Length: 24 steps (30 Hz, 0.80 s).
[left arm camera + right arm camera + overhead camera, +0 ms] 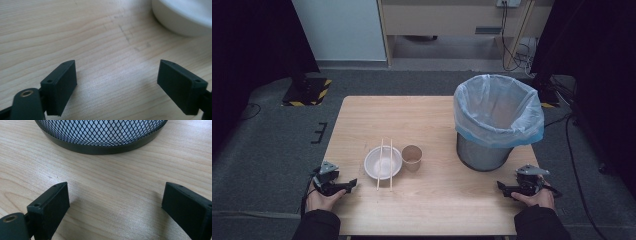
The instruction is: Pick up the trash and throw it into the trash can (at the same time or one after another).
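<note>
white bowl (pixel 383 162), brown cup (pixel 411 157), blue-lined bin (pixel 497 120)

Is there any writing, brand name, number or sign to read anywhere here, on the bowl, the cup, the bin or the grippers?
No readable text in any view.
white bowl with chopsticks across it: plain.
brown paper cup: no print to be made out.
mesh waste bin with its blue liner bag: no label.
left gripper, right gripper: plain black, no markings.
Yellow-black hazard stripes on a floor stand base: a sign, no words.

dim, soft high view with dark sides; gripper views brighter, sheen on the table (pixel 105 85).
</note>
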Each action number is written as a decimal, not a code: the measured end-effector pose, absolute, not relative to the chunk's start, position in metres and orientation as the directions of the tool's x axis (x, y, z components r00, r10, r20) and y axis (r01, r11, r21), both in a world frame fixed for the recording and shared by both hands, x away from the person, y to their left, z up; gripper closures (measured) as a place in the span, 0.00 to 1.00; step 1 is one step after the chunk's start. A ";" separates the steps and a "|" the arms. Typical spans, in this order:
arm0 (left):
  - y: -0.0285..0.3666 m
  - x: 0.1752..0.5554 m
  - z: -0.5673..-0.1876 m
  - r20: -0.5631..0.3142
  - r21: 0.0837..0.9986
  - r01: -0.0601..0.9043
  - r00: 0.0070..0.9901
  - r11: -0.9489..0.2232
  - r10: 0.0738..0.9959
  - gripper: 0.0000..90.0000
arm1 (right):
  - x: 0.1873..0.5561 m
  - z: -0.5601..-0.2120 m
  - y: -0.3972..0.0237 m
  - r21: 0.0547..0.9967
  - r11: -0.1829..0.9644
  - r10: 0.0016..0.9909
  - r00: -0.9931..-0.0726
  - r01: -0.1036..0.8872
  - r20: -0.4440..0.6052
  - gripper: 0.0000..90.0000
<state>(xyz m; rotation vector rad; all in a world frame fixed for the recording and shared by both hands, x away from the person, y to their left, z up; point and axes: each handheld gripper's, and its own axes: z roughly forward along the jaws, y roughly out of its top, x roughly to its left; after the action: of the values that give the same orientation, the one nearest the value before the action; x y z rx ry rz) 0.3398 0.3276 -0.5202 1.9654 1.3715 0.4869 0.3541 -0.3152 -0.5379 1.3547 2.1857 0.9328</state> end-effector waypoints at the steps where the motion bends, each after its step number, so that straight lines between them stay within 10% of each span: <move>1: 0.328 0.340 -0.520 -0.077 0.713 0.669 0.374 -0.212 0.924 0.19 | 0.354 -0.538 -0.315 0.718 0.306 0.894 -0.448 0.625 0.008 0.09; 24: 0.311 0.324 -0.458 -0.054 0.882 0.463 0.286 -0.088 0.957 0.22 | 0.352 -0.538 -0.316 0.718 0.306 0.894 -0.448 0.625 0.009 0.08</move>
<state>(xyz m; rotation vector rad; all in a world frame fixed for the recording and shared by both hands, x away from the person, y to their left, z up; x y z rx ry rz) 0.3236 0.3110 -0.4578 1.6958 1.3066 0.7223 0.3516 -0.3159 -0.5380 1.3558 2.1856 0.9332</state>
